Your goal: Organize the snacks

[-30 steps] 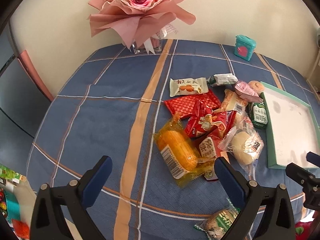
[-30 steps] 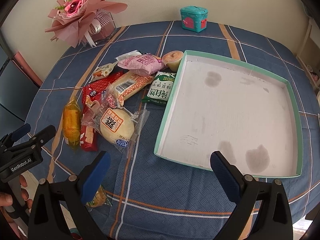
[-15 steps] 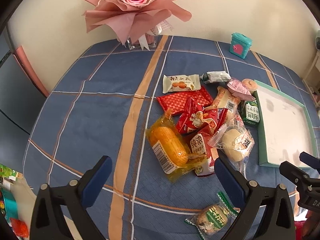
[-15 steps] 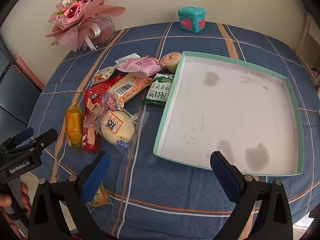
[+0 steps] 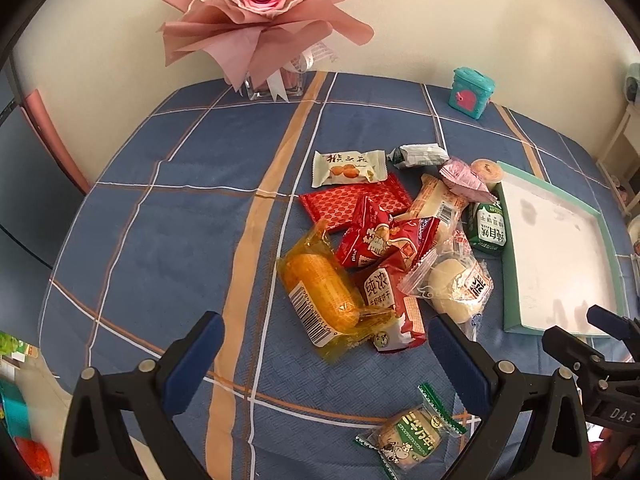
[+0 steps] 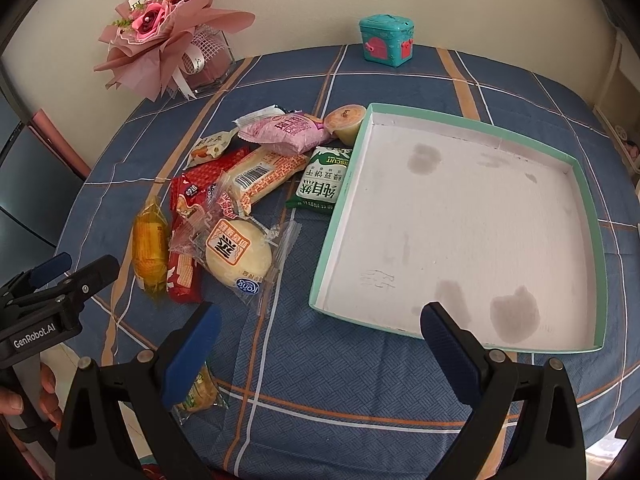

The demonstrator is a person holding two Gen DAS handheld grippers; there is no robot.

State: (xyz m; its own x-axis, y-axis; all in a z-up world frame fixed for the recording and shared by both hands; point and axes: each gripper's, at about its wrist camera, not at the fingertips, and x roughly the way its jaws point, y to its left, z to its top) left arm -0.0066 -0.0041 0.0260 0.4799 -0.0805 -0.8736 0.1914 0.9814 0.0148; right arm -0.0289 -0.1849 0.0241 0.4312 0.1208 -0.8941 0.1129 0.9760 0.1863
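Note:
A pile of wrapped snacks lies on the blue plaid tablecloth: a yellow corn pack (image 5: pixel 324 300), red packets (image 5: pixel 380 236), a white bun (image 6: pixel 238 254), a green biscuit pack (image 6: pixel 322 182), a pink packet (image 6: pixel 286 130) and a jelly cup (image 6: pixel 345 121). A green-wrapped snack (image 5: pixel 408 436) lies apart near the front edge. An empty teal-rimmed tray (image 6: pixel 592 216) sits right of the pile. My left gripper (image 5: pixel 324 354) is open and empty, hovering just in front of the corn pack. My right gripper (image 6: pixel 320 338) is open and empty, in front of the tray's near-left corner.
A pink flower bouquet in a glass vase (image 5: pixel 264 20) stands at the table's back. A small teal box (image 6: pixel 386 40) stands at the back by the wall. The table's front edge is close beneath both grippers.
The left view has drawn back and up a little, so the pile sits higher and the green-wrapped snack shows fully. The right view shifted slightly. Both grippers stayed open.

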